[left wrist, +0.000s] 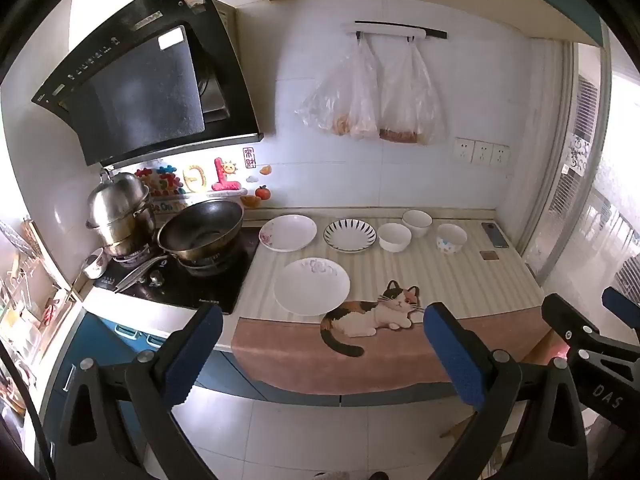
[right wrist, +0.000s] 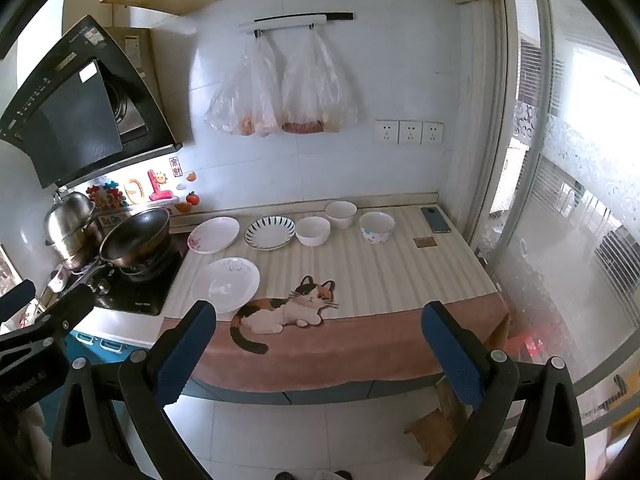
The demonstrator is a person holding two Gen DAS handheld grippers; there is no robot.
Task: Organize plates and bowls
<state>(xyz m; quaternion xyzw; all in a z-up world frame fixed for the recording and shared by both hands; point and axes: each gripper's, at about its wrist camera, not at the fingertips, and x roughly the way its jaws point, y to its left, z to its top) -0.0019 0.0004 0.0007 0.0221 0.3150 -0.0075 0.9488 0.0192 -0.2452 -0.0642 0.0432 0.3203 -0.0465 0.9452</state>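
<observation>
On the cat-print counter mat lie three plates: a white plate at the front, a pink-flowered plate at the back left, and a dark-striped plate beside it. To their right stand two white bowls and a dotted bowl. The same dishes show in the right wrist view, with the front plate and dotted bowl. My left gripper and right gripper are open and empty, held back from the counter's front edge.
A stove with a wok and steel pots is left of the mat. A phone and small card lie at the back right. Plastic bags hang on the wall. A glass door is at the right.
</observation>
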